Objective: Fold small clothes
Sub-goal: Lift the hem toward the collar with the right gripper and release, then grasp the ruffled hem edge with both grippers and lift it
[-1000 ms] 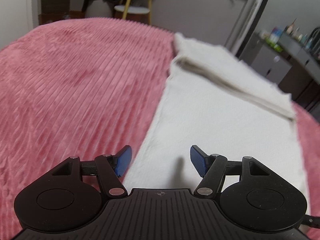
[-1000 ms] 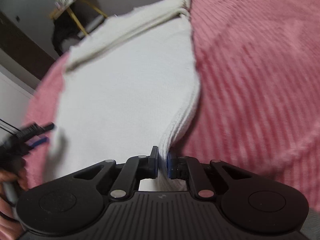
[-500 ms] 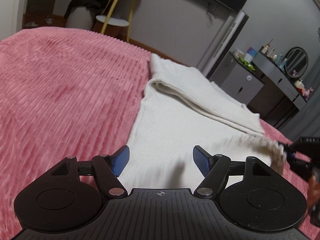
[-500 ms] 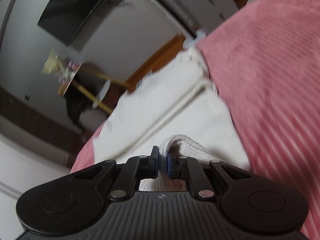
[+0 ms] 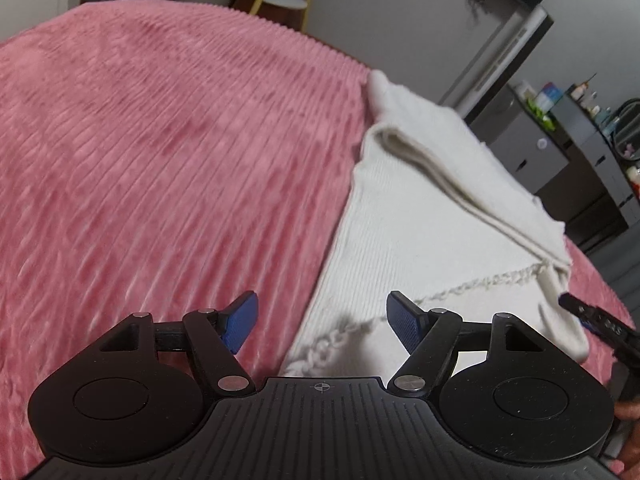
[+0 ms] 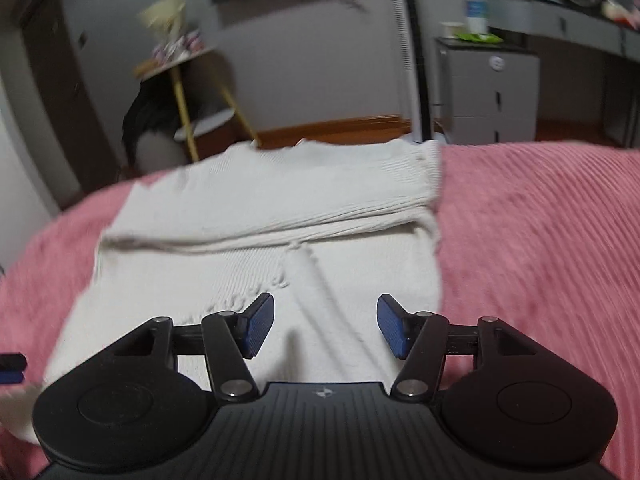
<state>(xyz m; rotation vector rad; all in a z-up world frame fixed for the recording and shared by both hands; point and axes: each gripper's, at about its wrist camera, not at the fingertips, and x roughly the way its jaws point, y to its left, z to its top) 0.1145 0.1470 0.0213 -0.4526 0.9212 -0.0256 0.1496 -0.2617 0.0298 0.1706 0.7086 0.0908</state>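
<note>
A white knit garment (image 5: 420, 216) lies partly folded on a pink ribbed bedspread (image 5: 160, 160). A folded band crosses its far part, and a fringed hem edge (image 5: 472, 280) lies across the near part. My left gripper (image 5: 322, 320) is open and empty over the garment's near left edge. My right gripper (image 6: 326, 330) is open and empty just above the garment (image 6: 280, 216) near its right side. The right gripper's tip shows at the right edge of the left wrist view (image 5: 592, 316).
The pink bedspread (image 6: 540, 240) spreads to both sides of the garment. Beyond the bed stand a yellow-legged side table (image 6: 188, 92), a grey drawer cabinet (image 6: 488, 92) and a dark desk with small items (image 5: 592, 120).
My right gripper carried a white hem edge over the garment, then opened and let it go; the folded part now lies flat. My left gripper stayed open.
</note>
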